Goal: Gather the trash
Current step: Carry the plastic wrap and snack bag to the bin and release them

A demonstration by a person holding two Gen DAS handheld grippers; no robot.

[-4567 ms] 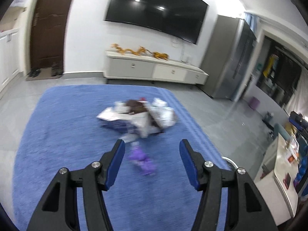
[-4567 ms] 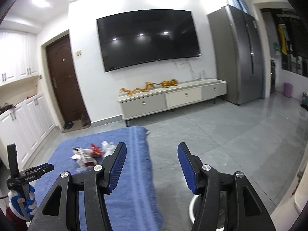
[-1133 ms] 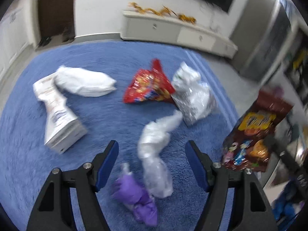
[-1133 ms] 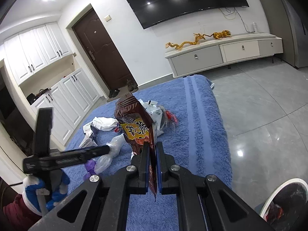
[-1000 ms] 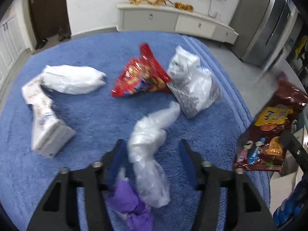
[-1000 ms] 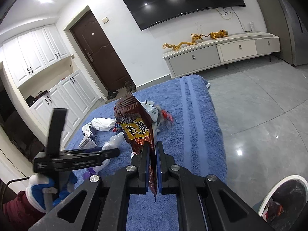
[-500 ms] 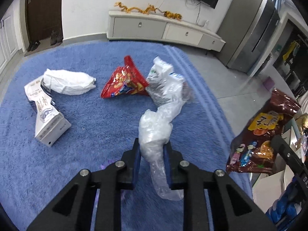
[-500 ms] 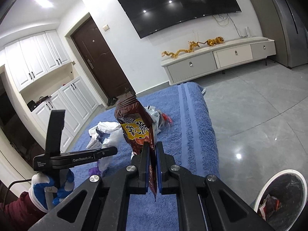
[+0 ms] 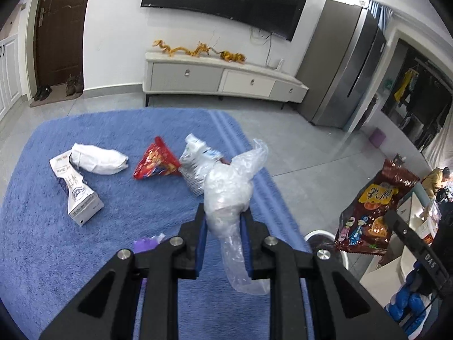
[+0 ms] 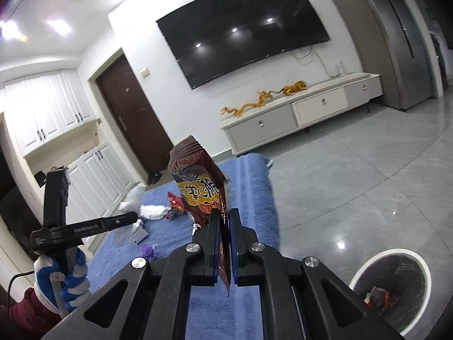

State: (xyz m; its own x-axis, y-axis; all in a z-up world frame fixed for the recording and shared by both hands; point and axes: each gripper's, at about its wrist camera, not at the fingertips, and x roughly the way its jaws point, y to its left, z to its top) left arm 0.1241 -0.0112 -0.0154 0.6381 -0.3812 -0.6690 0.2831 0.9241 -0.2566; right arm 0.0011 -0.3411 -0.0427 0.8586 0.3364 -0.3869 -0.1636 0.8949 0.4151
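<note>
A crumpled clear plastic bag point(image 9: 228, 195) stands upright at the centre of the left wrist view, pinched at its middle, its tail drooping below. A brown snack packet point(image 10: 202, 191) with yellow lettering rises edge-on at the centre of the right wrist view. On the blue rug point(image 9: 42, 226), left of centre, lie a white carton point(image 9: 76, 192), a white bag point(image 9: 97, 159), a red packet point(image 9: 155, 164), a silver packet point(image 9: 195, 167) and a purple scrap point(image 9: 145, 244).

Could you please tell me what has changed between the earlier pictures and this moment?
The left gripper closed on the clear plastic bag and lifted it off the blue rug. The right gripper picked up the brown snack bag and still holds it. The milk carton and red wrapper stayed put.
</note>
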